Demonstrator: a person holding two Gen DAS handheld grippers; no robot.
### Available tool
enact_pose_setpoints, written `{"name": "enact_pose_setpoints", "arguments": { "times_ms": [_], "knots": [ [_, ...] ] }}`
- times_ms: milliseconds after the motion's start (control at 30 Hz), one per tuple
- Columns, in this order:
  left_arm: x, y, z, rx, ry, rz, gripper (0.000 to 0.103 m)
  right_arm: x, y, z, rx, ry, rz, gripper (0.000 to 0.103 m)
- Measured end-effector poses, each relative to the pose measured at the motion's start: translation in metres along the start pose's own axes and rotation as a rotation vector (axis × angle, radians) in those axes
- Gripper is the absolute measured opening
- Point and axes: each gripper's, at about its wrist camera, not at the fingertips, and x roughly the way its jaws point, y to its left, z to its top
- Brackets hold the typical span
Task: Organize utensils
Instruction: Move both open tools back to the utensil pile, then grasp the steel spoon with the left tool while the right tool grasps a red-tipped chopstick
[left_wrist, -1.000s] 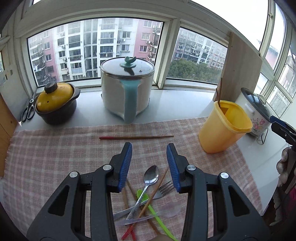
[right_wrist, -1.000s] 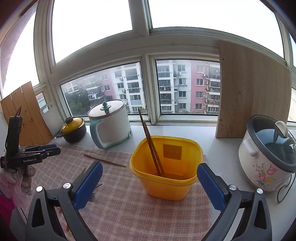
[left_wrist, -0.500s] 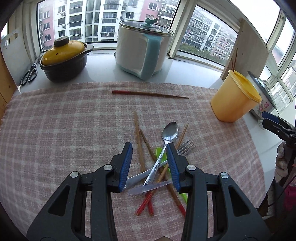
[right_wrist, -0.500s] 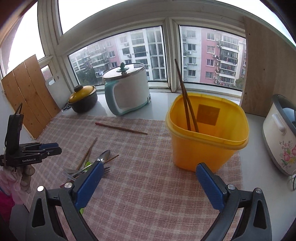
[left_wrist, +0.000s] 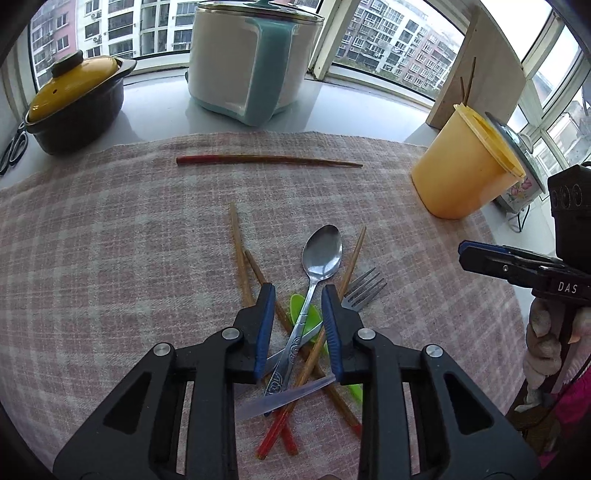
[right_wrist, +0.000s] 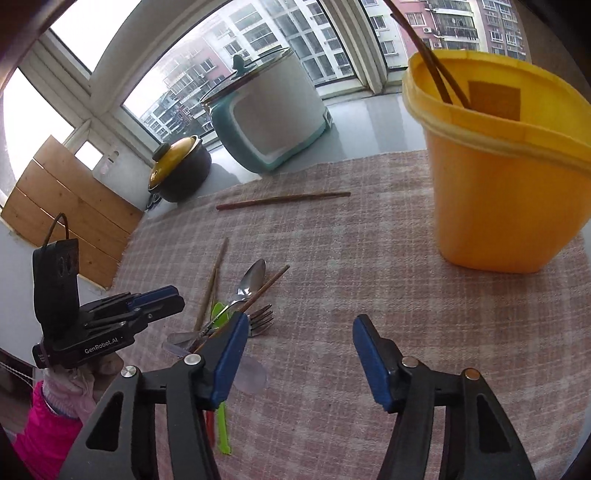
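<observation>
On the checked cloth (left_wrist: 110, 258), the left gripper (left_wrist: 297, 306) narrows around the metal spoon (left_wrist: 320, 254) handle, not yet pinching; it should clear the crossed chopsticks (left_wrist: 242, 254). The right gripper (right_wrist: 295, 332) closes on nothing.

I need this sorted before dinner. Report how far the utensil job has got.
Done: two chopsticks stand in the yellow bin.
In hand: nothing yet; the left tool is closing around the spoon handle in the pile, and the right tool is closing, empty.
Left: spoon, fork, green utensil, the piled chopsticks and the lone chopstick.
</observation>
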Motion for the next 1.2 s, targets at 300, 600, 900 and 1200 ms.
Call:
{"name": "enact_pose_setpoints", "arguments": {
  "times_ms": [300,600,900,1200],
  "knots": [
    [0.018,0.000,0.008,0.018,0.030,-0.003,0.025,0.049,0.002,0.016,0.106,0.074,0.081,0.043],
    [0.030,0.001,0.014,0.038,0.051,-0.005,0.025,0.082,0.004,0.031,0.161,0.115,0.077,0.035],
    [0.042,-0.001,0.019,0.053,0.074,-0.018,0.025,0.101,0.005,0.035,0.196,0.134,0.082,0.028],
    [0.052,-0.007,0.025,0.090,0.086,-0.011,0.025,0.109,0.003,0.034,0.202,0.144,0.088,0.011]
  ]
}}
